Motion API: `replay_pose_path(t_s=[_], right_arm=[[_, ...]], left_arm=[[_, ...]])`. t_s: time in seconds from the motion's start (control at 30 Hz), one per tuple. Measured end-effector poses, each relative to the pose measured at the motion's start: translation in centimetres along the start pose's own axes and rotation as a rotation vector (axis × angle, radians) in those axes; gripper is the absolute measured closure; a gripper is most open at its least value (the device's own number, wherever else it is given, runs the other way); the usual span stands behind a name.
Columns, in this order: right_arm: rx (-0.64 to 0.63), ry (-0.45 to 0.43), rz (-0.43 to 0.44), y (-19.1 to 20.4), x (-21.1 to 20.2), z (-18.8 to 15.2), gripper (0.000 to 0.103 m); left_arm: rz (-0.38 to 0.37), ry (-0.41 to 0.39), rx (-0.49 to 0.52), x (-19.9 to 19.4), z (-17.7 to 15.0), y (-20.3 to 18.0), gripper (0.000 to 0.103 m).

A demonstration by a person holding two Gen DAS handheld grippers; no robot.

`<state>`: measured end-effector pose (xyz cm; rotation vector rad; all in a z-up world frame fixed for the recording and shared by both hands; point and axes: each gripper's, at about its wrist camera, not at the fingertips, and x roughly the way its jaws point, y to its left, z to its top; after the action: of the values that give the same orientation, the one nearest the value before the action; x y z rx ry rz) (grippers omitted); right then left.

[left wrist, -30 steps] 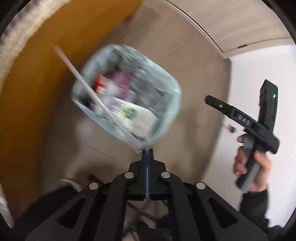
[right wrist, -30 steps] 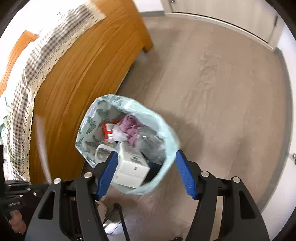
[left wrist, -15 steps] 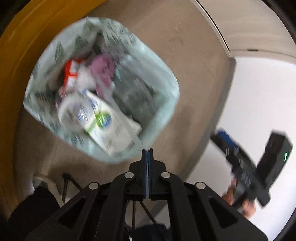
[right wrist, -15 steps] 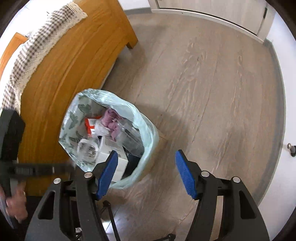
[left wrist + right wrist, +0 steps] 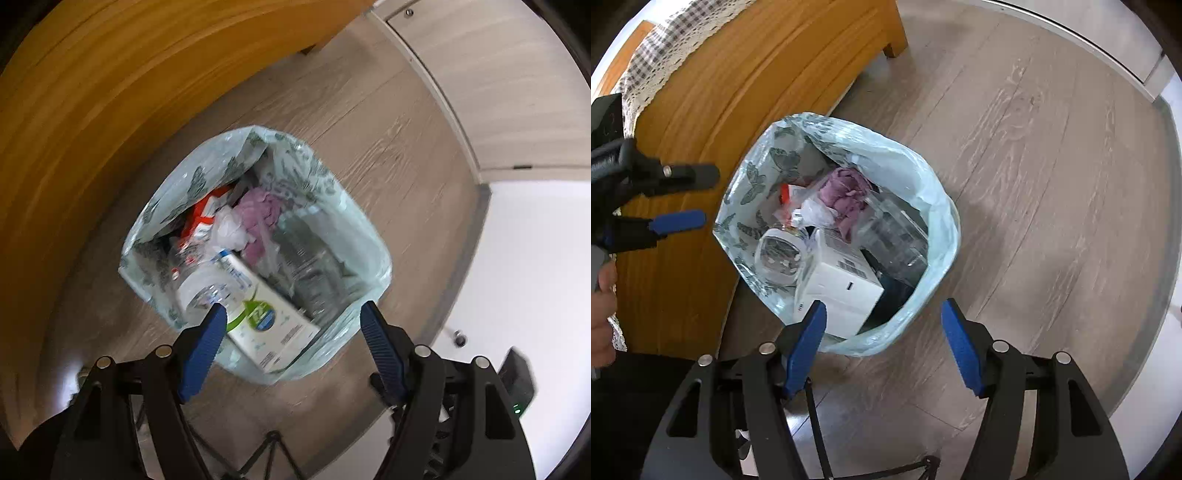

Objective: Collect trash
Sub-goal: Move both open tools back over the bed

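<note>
A bin lined with a pale green butterfly-print bag [image 5: 332,206] [image 5: 934,206] stands on the floor. It holds a clear bottle [image 5: 207,288], a white carton [image 5: 273,325] [image 5: 842,291], a purple cloth [image 5: 258,214], a red-and-white packet [image 5: 201,218] and clear plastic. My left gripper [image 5: 293,317] hovers over the bin's near rim, its jaws opening with nothing between them. It also shows at the left in the right wrist view as the left gripper [image 5: 698,195]. My right gripper [image 5: 882,312] hangs open and empty over the near rim.
An orange-brown wooden bed frame [image 5: 738,85] with a checked cloth [image 5: 665,44] stands right behind the bin. Grey wood floor [image 5: 1052,166] stretches to the right, to a white skirting and door [image 5: 498,92]. Thin black stand legs [image 5: 816,424] cross the bottom.
The left gripper was shut on a thin clear strip; now its jaws stand apart and the strip is gone from them. Both grippers have sunk toward the bin.
</note>
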<state>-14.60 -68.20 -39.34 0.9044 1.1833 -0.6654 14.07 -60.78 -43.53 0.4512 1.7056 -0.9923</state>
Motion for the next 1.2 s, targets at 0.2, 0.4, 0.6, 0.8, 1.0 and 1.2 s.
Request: replay_pose_path(t_s=[0.2,0.4,0.6,0.8,1.0,1.2], right_arm=[[-0.017,-0.006,-0.024,0.8,-1.5,0.4,0.040],[-0.034,-0.027,-0.085,1.9,-3.1,0.6,0.040],[-0.099,-0.089,-0.187,5.1,-7.4,2.2,0.040],[-0.254,-0.337,-0.225,14.8,-15.7,5.0,0.039],[-0.420,-0.546,-0.082,29.4,-20.3,7.0,0.032],[-0.611,-0.593,0.056,45.2,-17.7,9.6,0.032]], left_arm=[[0.145,-0.042,0.135,-1.7,-3.1,-0.7,0.030],[0.199,-0.039,0.169,-2.6,-5.8,-0.3,0.027],[0.181,-0.212,0.272,-9.1,-7.4,-2.9,0.027],[0.114,-0.626,0.327,-23.9,-11.3,-1.0,0.010],[0.251,-0.896,0.296,-36.2,-14.2,8.5,0.008],[0.400,-0.979,0.095,-42.5,-13.9,22.9,0.008]])
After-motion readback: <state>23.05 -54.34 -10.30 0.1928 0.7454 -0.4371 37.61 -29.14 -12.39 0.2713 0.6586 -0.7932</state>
